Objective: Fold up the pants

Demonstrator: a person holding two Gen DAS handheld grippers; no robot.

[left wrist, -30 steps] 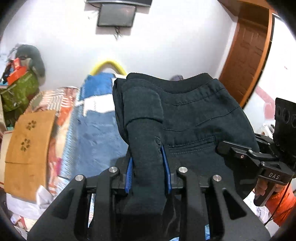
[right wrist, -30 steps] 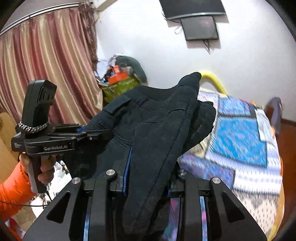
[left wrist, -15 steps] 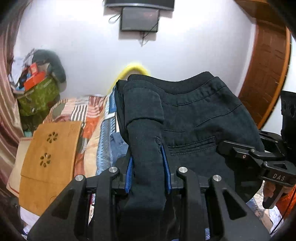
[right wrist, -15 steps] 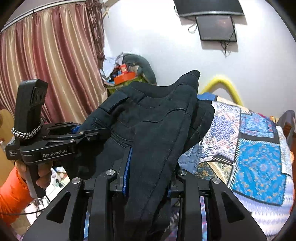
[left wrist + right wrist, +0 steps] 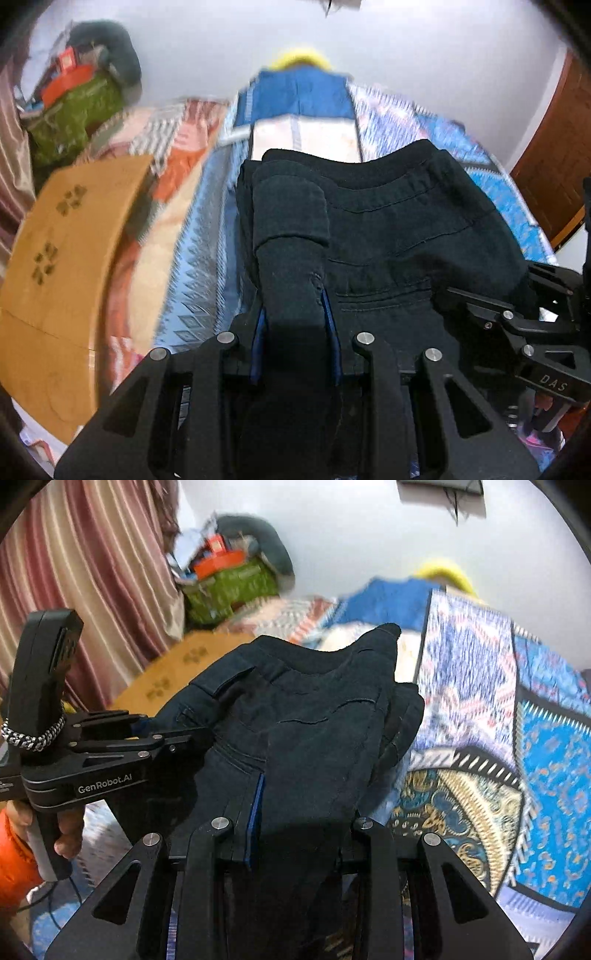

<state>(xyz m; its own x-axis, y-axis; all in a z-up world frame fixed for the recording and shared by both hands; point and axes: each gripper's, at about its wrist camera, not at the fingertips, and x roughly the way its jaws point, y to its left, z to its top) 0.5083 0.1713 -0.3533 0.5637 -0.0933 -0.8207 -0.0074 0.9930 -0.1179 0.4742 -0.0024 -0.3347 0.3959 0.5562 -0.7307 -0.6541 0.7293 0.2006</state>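
Observation:
Dark navy pants (image 5: pixel 388 229) hang between my two grippers, held up above a bed with a blue patterned cover (image 5: pixel 207 258). My left gripper (image 5: pixel 293 314) is shut on a bunched waistband corner of the pants. My right gripper (image 5: pixel 303 805) is shut on the other corner of the pants (image 5: pixel 314 716). The right gripper also shows in the left wrist view (image 5: pixel 517 325) at the right edge. The left gripper shows in the right wrist view (image 5: pixel 110 746) at the left. The lower legs of the pants are hidden below the frames.
A tan wooden board (image 5: pixel 55 266) lies at the bed's left side. A cluttered pile with a green bag (image 5: pixel 229 587) stands by the striped curtain (image 5: pixel 92 572). A brown door (image 5: pixel 554 155) is to the right. A yellow bed frame (image 5: pixel 447 572) meets the white wall.
Both grippers have tilted downward with the pants, so the bed cover now fills the view behind them and the wall screen has slid out at the top. Both grips are unchanged.

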